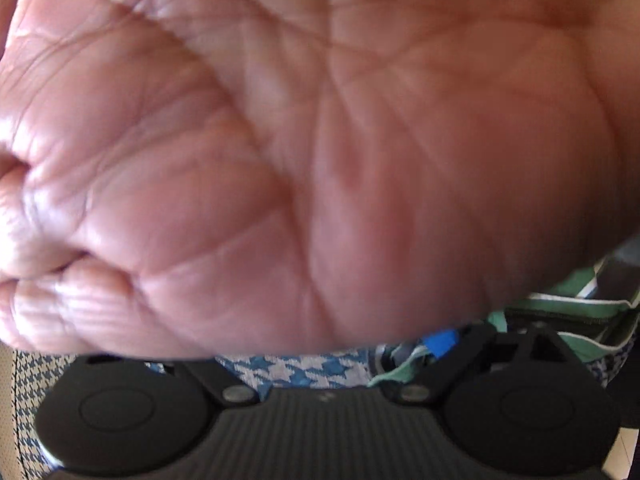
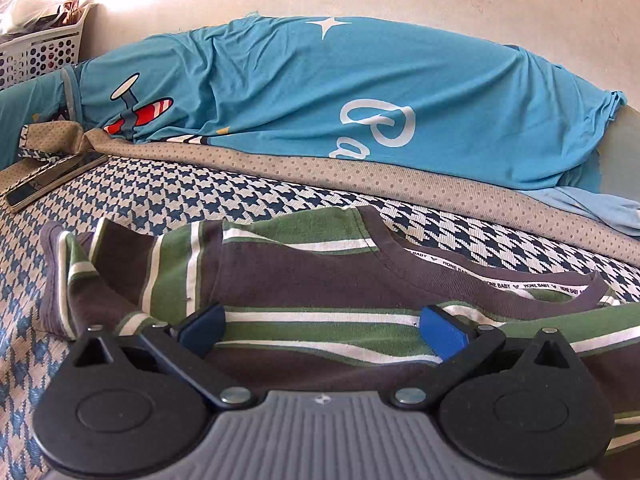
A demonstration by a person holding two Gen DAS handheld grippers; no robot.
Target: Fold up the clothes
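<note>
A shirt (image 2: 304,276) striped in green, brown and white lies crumpled on the blue-and-white houndstooth cover (image 2: 160,196), its collar toward the right. My right gripper (image 2: 324,332) hovers low over the shirt's near part, open, with its blue pads (image 2: 444,336) spread on either side of a striped fold and nothing pinched. In the left wrist view a person's open palm (image 1: 304,140) fills almost the whole frame. Below it, my left gripper (image 1: 320,350) shows one blue pad (image 1: 440,342) set wide to the right; the other pad is hidden. A bit of striped shirt (image 1: 560,308) shows at right.
A blue shirt (image 2: 280,100) with a plane print drapes over a long bolster along the wall. A beige dotted cloth (image 2: 320,172) lies in front of it. A white perforated basket (image 2: 40,52) stands at far left, with a flat dark phone-like object (image 2: 48,184) below it.
</note>
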